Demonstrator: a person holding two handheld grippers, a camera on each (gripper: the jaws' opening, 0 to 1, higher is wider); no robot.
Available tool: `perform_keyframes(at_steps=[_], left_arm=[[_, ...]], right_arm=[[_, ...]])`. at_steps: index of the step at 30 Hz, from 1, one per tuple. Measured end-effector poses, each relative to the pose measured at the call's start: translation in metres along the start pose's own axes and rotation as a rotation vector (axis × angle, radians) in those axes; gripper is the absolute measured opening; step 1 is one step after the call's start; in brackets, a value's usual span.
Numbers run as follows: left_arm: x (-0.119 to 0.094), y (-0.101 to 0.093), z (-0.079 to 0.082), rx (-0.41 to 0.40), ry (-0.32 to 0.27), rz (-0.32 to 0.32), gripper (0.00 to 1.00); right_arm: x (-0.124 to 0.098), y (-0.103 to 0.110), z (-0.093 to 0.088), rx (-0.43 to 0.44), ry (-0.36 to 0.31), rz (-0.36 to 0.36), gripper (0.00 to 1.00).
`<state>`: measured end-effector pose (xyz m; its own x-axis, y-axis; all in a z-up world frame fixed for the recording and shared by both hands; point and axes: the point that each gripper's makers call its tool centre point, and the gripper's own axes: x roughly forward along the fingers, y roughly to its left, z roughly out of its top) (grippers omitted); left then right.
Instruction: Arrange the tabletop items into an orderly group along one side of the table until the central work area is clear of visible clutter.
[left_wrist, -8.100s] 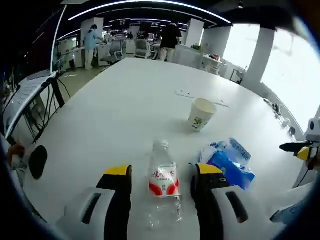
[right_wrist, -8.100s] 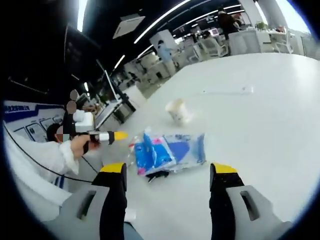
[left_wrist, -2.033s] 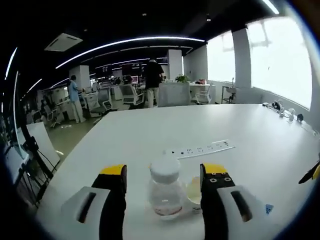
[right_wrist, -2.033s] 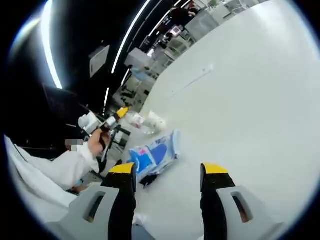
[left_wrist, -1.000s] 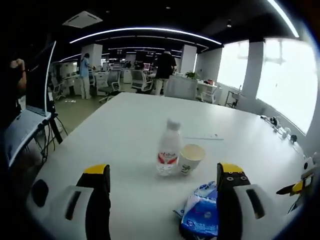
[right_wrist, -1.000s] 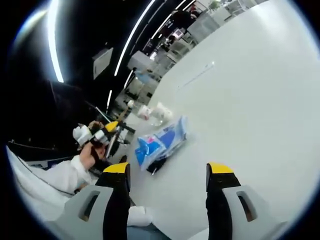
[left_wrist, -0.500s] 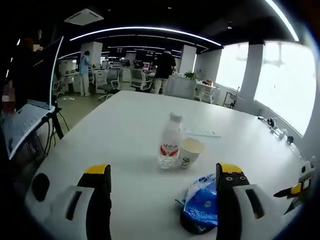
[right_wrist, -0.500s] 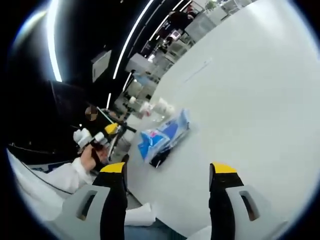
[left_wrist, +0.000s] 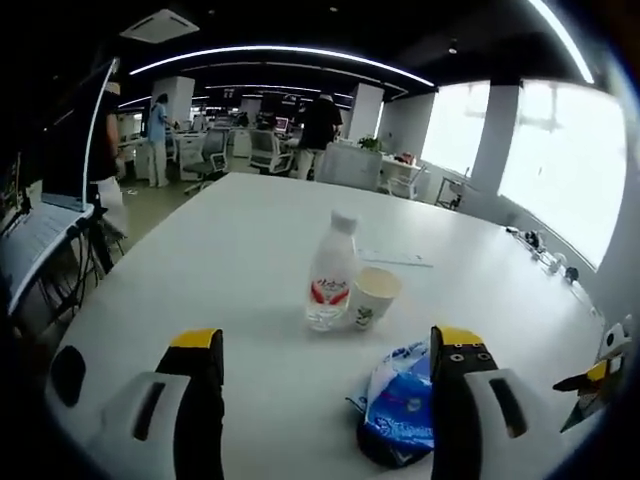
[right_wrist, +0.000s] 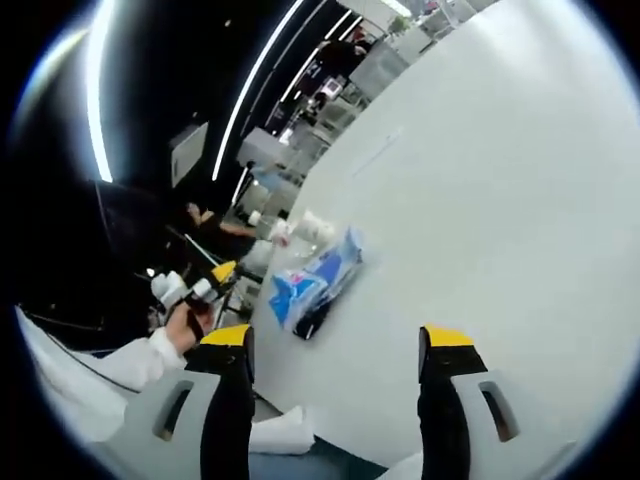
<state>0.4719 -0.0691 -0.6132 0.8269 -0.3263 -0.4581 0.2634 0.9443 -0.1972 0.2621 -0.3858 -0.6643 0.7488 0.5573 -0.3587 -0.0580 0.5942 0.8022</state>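
The white table (left_wrist: 230, 250) stretches ahead of the left gripper (left_wrist: 318, 400), whose jaws stand wide apart with nothing between them. Just inside its right jaw lies a blue tissue pack (left_wrist: 400, 410), long axis running away from the gripper, and farther ahead a water bottle (left_wrist: 328, 275) stands upright, cap up, touching a paper cup (left_wrist: 372, 296) on its right. The right gripper (right_wrist: 335, 400) is likewise spread and empty, with the tissue pack (right_wrist: 312, 275) ahead beyond its left jaw.

You were working in an open-plan office. The large white tabletop (left_wrist: 240, 250) stood before rows of desks with office chairs (left_wrist: 268, 152) and monitors (left_wrist: 281, 124), people standing (left_wrist: 320, 122) among them, long ceiling light strips (left_wrist: 280, 52) overhead and tall windows (left_wrist: 560, 160) alongside.
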Motion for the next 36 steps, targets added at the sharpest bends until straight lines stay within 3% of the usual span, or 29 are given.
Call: perform_keyframes(at_steps=[7, 14, 21, 28, 31, 33, 36], left_arm=[[0.0, -0.003, -0.013, 0.005, 0.029, -0.024, 0.83], [0.01, -0.013, -0.046, 0.016, 0.134, -0.084, 0.75], [0.017, -0.023, -0.066, 0.089, 0.196, -0.123, 0.66], [0.019, -0.033, -0.074, 0.163, 0.214, -0.15, 0.58], [0.019, -0.034, -0.077, 0.187, 0.208, -0.159, 0.52], [0.019, -0.036, -0.075, 0.248, 0.182, -0.165, 0.45], [0.02, -0.037, -0.081, 0.254, 0.196, -0.168, 0.41]], right_arm=[[-0.001, 0.002, -0.008, -0.013, 0.017, -0.011, 0.65], [0.001, 0.008, -0.008, -0.039, 0.028, -0.012, 0.64], [0.007, 0.014, -0.015, -0.063, 0.058, -0.011, 0.63], [0.012, 0.018, -0.022, -0.074, 0.086, -0.017, 0.63], [0.014, 0.019, -0.027, -0.078, 0.1, -0.019, 0.62], [0.015, 0.021, -0.029, -0.081, 0.11, -0.02, 0.62], [0.02, 0.023, -0.033, -0.087, 0.131, -0.018, 0.62]])
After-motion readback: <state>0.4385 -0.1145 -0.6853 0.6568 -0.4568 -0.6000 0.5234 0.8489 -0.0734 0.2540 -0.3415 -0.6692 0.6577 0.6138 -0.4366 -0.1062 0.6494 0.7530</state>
